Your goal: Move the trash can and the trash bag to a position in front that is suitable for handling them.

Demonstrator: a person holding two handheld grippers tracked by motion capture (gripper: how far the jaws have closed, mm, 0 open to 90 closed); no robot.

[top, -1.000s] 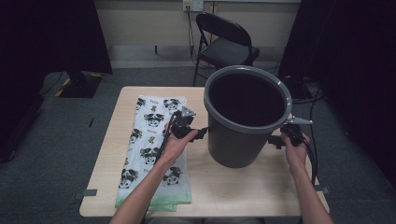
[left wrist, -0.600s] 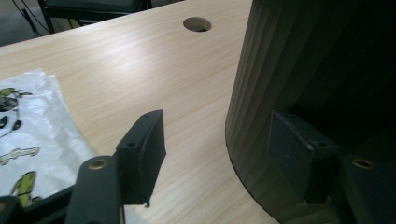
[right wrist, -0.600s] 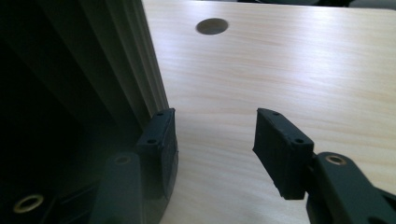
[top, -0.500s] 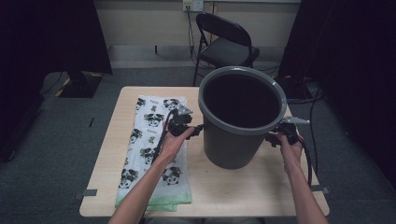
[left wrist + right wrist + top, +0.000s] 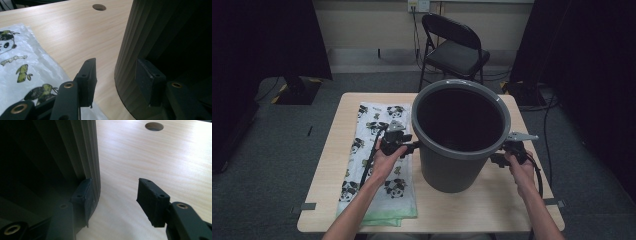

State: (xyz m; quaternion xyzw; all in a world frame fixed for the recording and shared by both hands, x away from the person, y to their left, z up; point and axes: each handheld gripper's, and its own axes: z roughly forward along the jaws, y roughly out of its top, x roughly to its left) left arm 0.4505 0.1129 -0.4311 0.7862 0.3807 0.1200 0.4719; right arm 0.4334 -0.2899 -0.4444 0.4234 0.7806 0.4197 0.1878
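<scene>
Bin (image 5: 461,135): grey, upright, mid-table (image 5: 472,210), between both grippers.
Left gripper (image 5: 411,146): jaws just closing, apart, one pad against wall.
Right gripper (image 5: 498,159): same, opposite flank; nothing clamped.

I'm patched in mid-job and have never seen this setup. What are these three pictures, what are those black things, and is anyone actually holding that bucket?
There is no robot arm: a person at a table holds a handheld two-jaw gripper in each hand. The high view looks down from above the person's side. It shows the left gripper and the right gripper against opposite sides of a big grey bucket. A folded panda-print plastic bag lies flat to the bucket's left.

The other two pictures come from cameras riding on the grippers, looking along their black jaws. Each gripper has one jaw against the bucket's ribbed wall and the other over bare table, so the jaws stand open with nothing clamped. Both have just been closing partway. The bucket stands on the table, pressed from both sides at most.
</scene>
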